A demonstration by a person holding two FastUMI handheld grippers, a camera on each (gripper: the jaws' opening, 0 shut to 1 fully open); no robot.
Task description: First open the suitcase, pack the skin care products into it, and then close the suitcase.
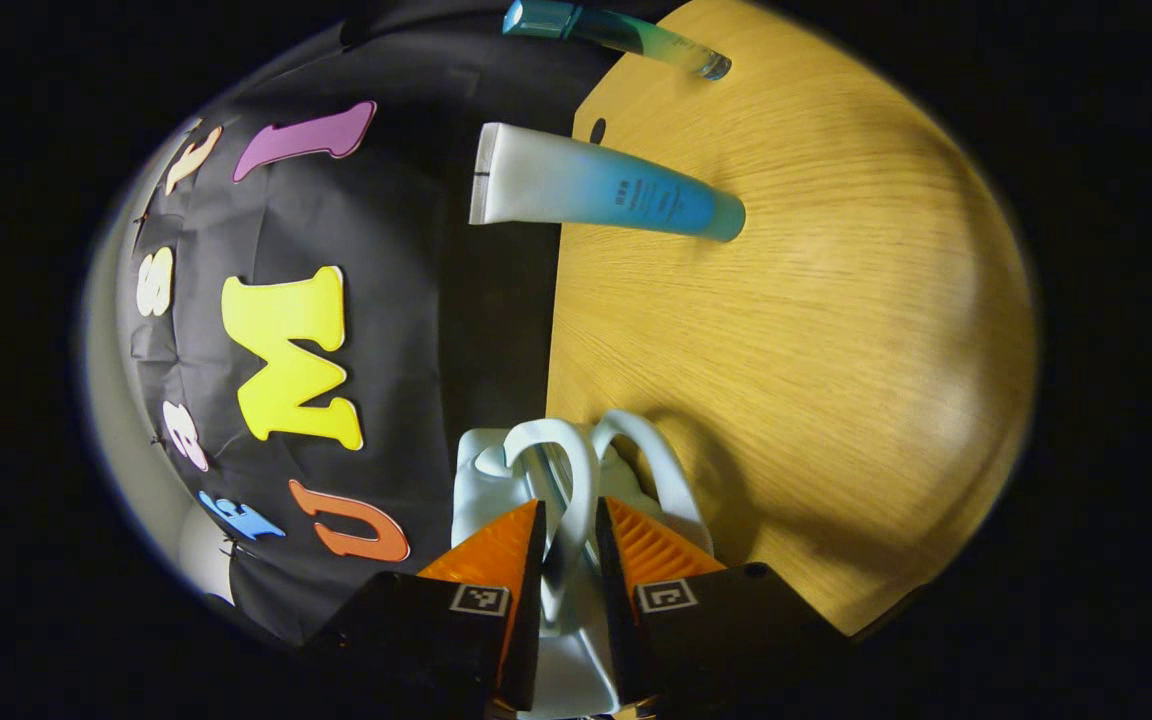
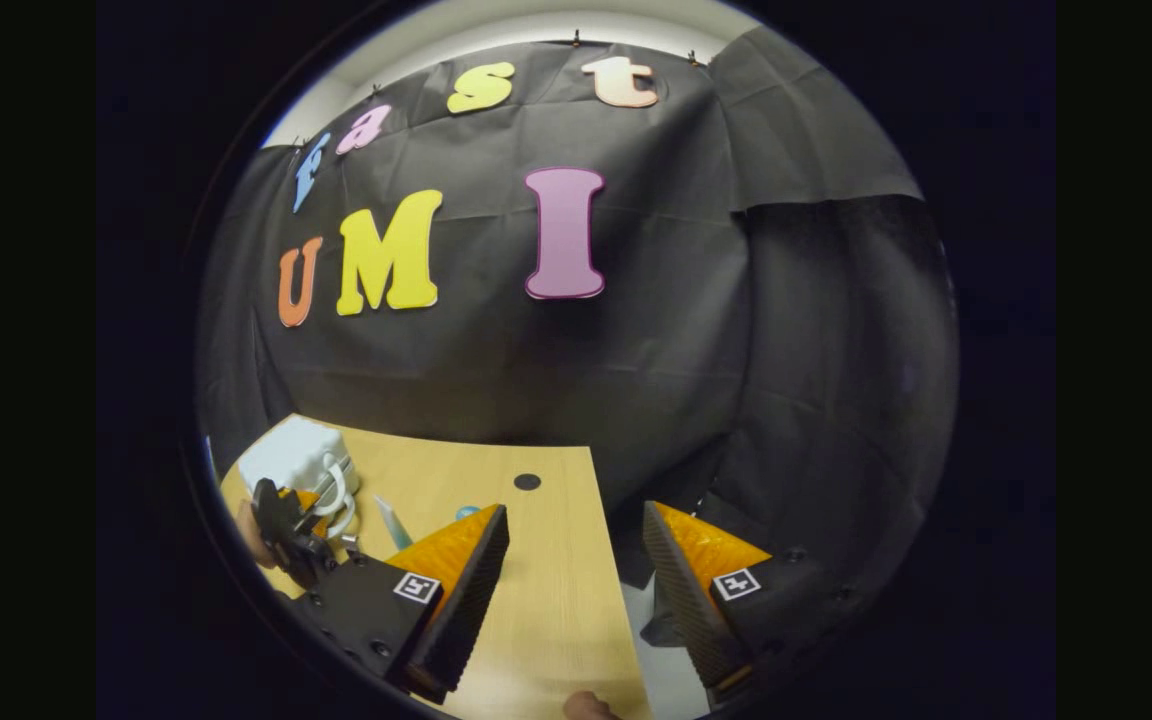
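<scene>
While the left tongs sit nearly closed with both fingers pinching one of the pale looped handles of the small white suitcase, the case lies at the near edge of the wooden desk, apparently lid still down. Farther along the desk in the left gripper view, a white-to-blue skincare tube lies on its side, overhanging the desk edge, and a slimmer teal tube lies beyond it, apart from the case. In the right gripper view, the suitcase sits at the desk's far left corner with the left tongs at its handles; a tube tip shows just beside. Right tongs gape wide, gripping nothing, hanging over the desk edge.
</scene>
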